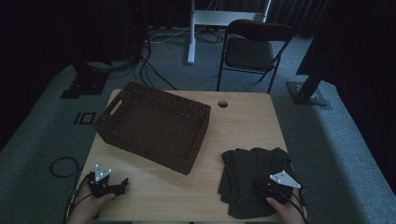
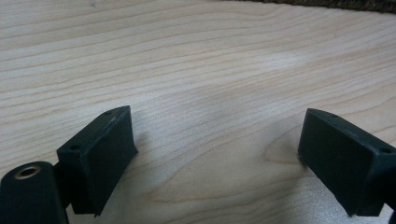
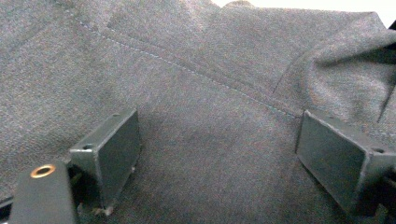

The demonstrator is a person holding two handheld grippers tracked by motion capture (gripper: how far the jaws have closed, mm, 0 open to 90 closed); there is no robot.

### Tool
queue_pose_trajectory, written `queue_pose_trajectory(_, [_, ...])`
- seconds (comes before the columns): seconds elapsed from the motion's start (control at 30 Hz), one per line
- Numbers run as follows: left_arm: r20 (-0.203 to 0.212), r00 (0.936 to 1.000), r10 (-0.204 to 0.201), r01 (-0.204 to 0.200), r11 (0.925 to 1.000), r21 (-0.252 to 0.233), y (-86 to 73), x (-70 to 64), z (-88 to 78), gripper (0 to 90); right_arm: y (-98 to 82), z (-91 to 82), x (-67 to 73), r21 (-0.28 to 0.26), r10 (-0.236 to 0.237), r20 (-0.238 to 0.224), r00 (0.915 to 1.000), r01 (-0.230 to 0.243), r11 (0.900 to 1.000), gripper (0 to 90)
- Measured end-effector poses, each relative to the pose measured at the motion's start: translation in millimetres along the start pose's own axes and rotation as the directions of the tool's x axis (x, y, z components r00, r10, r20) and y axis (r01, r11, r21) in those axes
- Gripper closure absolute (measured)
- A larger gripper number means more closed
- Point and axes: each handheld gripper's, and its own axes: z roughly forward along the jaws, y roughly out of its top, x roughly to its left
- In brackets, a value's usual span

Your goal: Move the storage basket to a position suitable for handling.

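A: Which step, probably?
B: Seems the start of a pick: right gripper (image 1: 275,186) low over the dark garment (image 1: 252,175), jaws wide apart, nothing held.
A: And the left gripper (image 1: 112,185)?
B: Also spread open, above bare table (image 1: 243,116).
A: Next move?
B: Likely to pinch a fold, then carry toward the wicker basket (image 1: 154,125).
A: Look of the cloth?
B: Grey-black, stitched seams, loosely folded at the near right corner.

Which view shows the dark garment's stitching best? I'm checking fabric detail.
The right gripper view: the dark garment is close up, its seam line plain between the open right tongs. The high view shows it whole but dim. The left gripper view shows bare table.
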Motion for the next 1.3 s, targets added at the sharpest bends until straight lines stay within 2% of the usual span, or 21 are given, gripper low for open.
queue_pose_trajectory(0.07, [0.014, 0.9998, 0.013, -0.013, 0.9999, -0.001, -0.2, 1.7, -0.1, 10.5, 0.2, 0.1, 0.6, -0.001, 0.002, 0.004, 1.0000, -0.002, 1.000, 13.5])
queue_pose_trajectory(0.2, [0.015, 0.9998, 0.011, -0.011, 0.9999, -0.001, -0.1, 2.1, -0.2, 10.6, 1.1, 0.9, 3.0, -0.007, -0.010, 0.025, 0.9996, 0.010, 1.000, 13.1])
queue_pose_trajectory(0.4, [0.038, 0.9989, 0.028, -0.027, 0.9996, -0.005, -0.5, 5.7, -0.6, 11.0, 1.0, -0.4, 1.1, -0.031, 0.008, 0.006, 1.0000, -0.007, 0.999, 13.1])
queue_pose_trajectory(0.47, [0.042, 0.9988, 0.026, -0.025, 0.9996, -0.014, -0.3, 9.5, -1.0, 15.1, 1.2, -0.9, 1.3, -0.037, 0.017, 0.003, 0.9999, -0.017, 0.999, 13.1])
queue_pose_trajectory(0.57, [0.047, 0.9989, 0.007, -0.005, 0.9989, -0.046, 1.3, 18.6, -1.5, 15.1, 4.3, -1.7, 2.9, -0.052, 0.026, 0.004, 0.9997, -0.026, 0.998, 13.1])
queue_pose_trajectory(0.67, [0.046, 0.9989, 0.012, -0.010, 0.9981, -0.061, 2.7, 21.8, -2.1, 15.1, 8.2, -2.8, 3.8, -0.067, 0.039, -0.005, 0.9992, -0.039, 0.997, 13.1])
queue_pose_trajectory(0.77, [0.032, 0.9995, 0.001, 0.002, 0.9962, -0.087, 7.0, 29.9, -4.0, 15.1, 18.5, -5.0, 8.1, -0.105, 0.039, -0.018, 0.9991, -0.040, 0.994, 13.1])
queue_pose_trajectory(0.9, [0.033, 0.9994, -0.006, 0.009, 0.9948, -0.101, 10.4, 34.6, -5.6, 15.1, 26.7, -6.7, 13.4, -0.123, 0.033, -0.037, 0.9988, -0.037, 0.992, 13.1])
queue_pose_trajectory(0.97, [0.023, 0.9997, -0.009, 0.012, 0.9939, -0.109, 13.2, 38.1, -6.8, 15.1, 34.8, -6.8, 19.2, -0.142, 0.031, -0.068, 0.9972, -0.041, 0.989, 13.1])
queue_pose_trajectory(1.07, [0.025, 0.9994, -0.024, 0.027, 0.9918, -0.125, 17.5, 43.3, -8.6, 15.1, 39.7, -6.1, 22.7, -0.150, 0.018, -0.078, 0.9968, -0.030, 0.988, 13.1])
queue_pose_trajectory(1.3, [0.016, 0.9996, -0.021, 0.023, 0.9900, -0.139, 26.4, 53.6, -11.9, 15.1, 56.0, -2.9, 33.6, -0.174, -0.001, -0.108, 0.9941, -0.018, 0.985, 13.2])
